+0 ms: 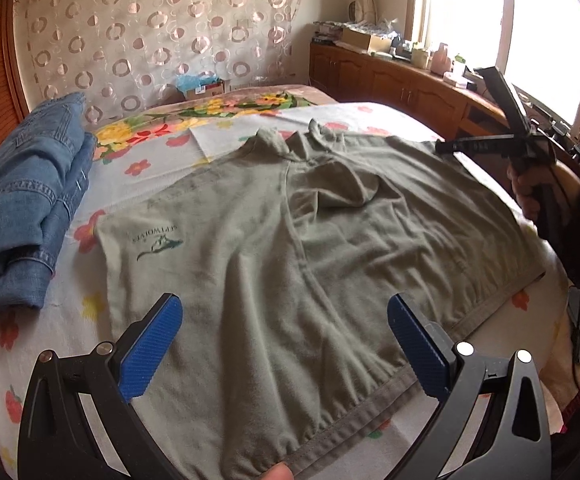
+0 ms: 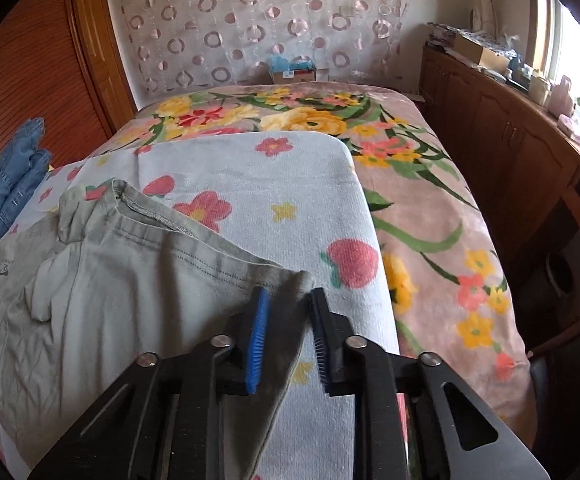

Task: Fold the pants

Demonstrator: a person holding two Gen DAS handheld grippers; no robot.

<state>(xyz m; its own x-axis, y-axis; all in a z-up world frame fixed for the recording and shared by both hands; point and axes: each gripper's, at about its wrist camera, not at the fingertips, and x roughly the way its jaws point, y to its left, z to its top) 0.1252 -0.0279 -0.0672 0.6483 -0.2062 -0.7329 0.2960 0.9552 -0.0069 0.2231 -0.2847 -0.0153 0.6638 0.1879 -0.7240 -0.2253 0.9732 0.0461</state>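
I have a pair of grey-green cotton shorts-style pants spread flat on the pale flower-printed towel that covers the near half of the bed, so the folding has barely begun as far as I can judge: the garment lies open in a single layer, both legs side by side, with only a small rumple near the crotch and no fold laid over yet. What I read as left to do is bringing one half over the other and then doubling it lengthwise. My right gripper sits at the 3 o'clock edge of the pants, its blue-padded fingers drawn close together with a corner of the fabric pinched up between them. My left gripper hovers over the waistband side at 6 o'clock, its fingers spread wide and holding nothing. From the left wrist view the hemmed band runs along the near edge and the legs reach toward 12 o'clock, so I take the long axis as running from 6 to 12, with the printed logo at about 9 o'clock. A folded stack of blue denim jeans rests just beside the pants at 9 o'clock.
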